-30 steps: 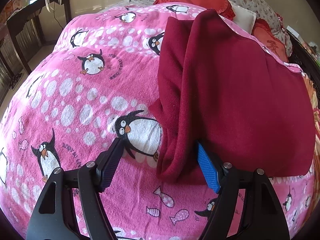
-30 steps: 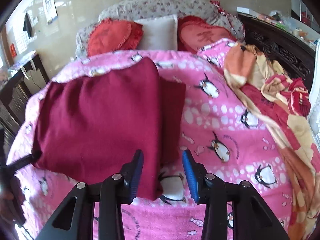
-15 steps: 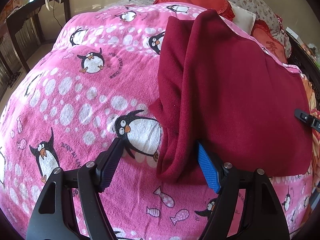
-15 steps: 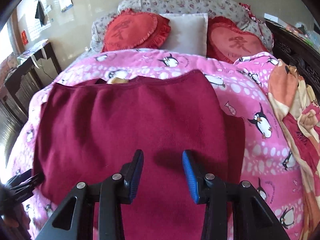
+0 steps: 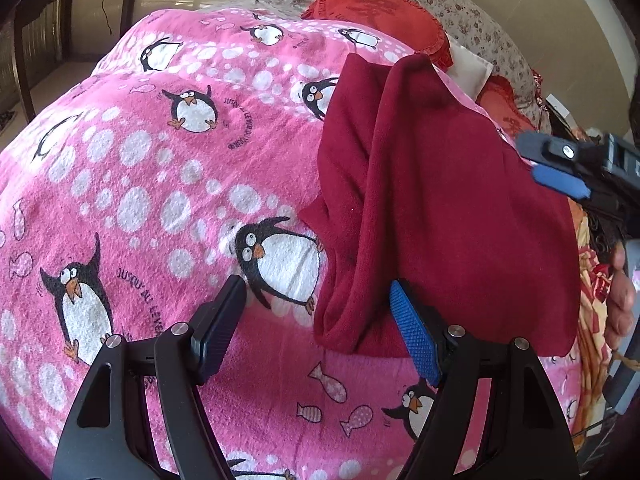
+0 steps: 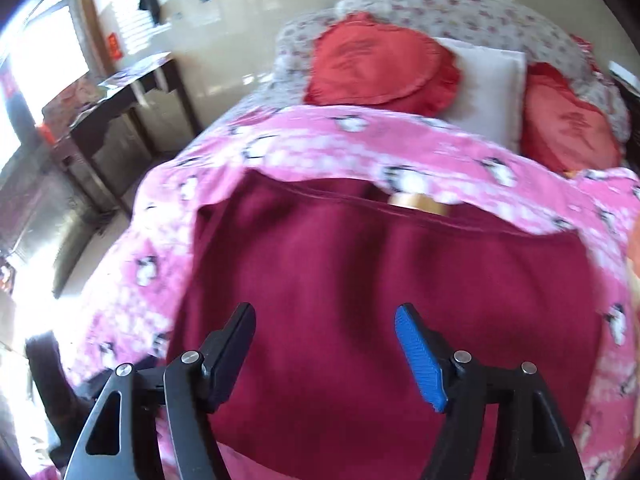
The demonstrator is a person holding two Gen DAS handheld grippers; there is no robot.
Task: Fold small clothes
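A dark red knit garment (image 5: 460,208) lies partly folded on the pink penguin blanket (image 5: 132,184); its left side is doubled into a thick fold. My left gripper (image 5: 316,320) hovers open at the garment's near left corner. Its blue pad (image 5: 414,340) is at the cloth's edge and its black pad (image 5: 218,328) is over the blanket. My right gripper (image 6: 324,344) hangs above the middle of the garment (image 6: 380,272), its jaws opening with nothing pinched between them. In the left wrist view the right gripper (image 5: 560,164) shows at the garment's far right edge.
Two red heart cushions (image 6: 380,64) and a white pillow (image 6: 488,80) lean on the floral headboard pillow. A dark wooden desk (image 6: 120,92) stands left of the bed. An orange patterned quilt (image 5: 592,312) and a person's hand (image 5: 622,284) are at the right.
My right gripper swept left across the garment and its jaws spread wider. It has come into the left wrist view at the right. The left gripper shifted slightly and stayed open.
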